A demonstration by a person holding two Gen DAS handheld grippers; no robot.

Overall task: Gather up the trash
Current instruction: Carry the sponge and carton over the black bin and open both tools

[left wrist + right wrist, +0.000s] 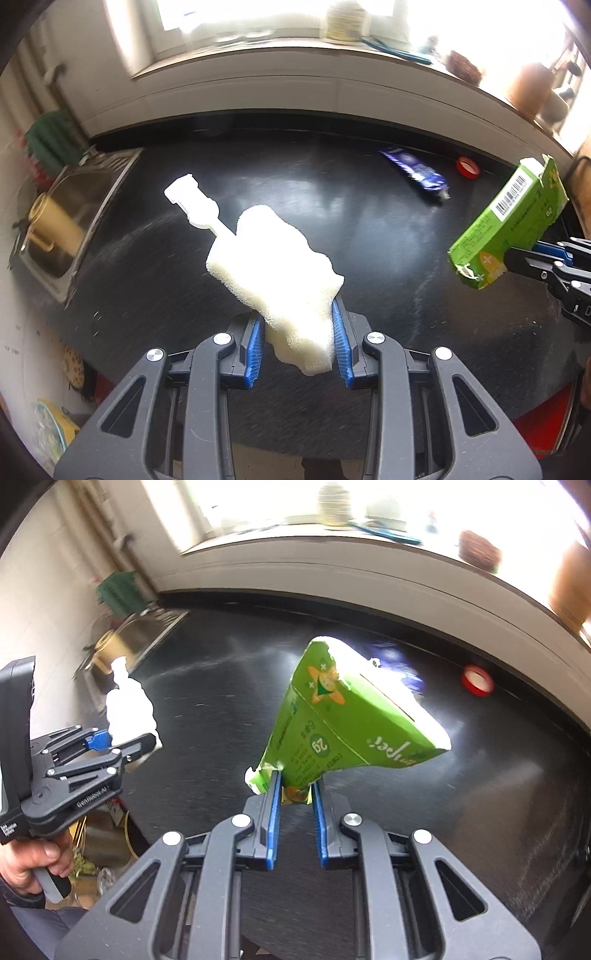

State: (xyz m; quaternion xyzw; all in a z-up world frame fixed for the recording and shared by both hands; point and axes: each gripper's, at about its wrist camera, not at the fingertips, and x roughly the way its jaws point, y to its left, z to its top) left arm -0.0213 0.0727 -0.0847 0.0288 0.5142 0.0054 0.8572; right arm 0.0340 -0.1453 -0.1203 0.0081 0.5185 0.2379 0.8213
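Both grippers were found loaded and held clear above the black tabletop (332, 229). The left gripper (299, 343) was clenched on a white foam piece (273, 269): the foam was squeezed between the two blue pads at its near end, the rest projecting forward and up past the jaws. Beyond it a white moulded plastic part (192, 205) was seen, apparently joined to the foam; the join could not be told, the area being overexposed. The right gripper (295, 805) was clenched on a torn green carton (343, 720), pinched at one crumpled corner, its bulk fanning out ahead of the jaws.

Step in hand, as judged: carriage of both pieces towards a disposal point, none of which was seen in either view. For a clean carry, both grips were to be kept firm. The carton was held by a corner only, so swinging was judged likely to tear or slip it; a steady, level path was advised. The foam, being soft, was judged secure but liable to be knocked loose if brushed on an edge. The two loads were to be kept well apart.

Count:
- foam piece with plastic part: one, in the left jaws
- green carton: one, in the right jaws
- blue wrapper (415, 171): one, on the tabletop, well ahead of both jaws
- red cap (468, 167): one, just beside the wrapper, near the far edge

Two pieces in hand; two left on the tabletop
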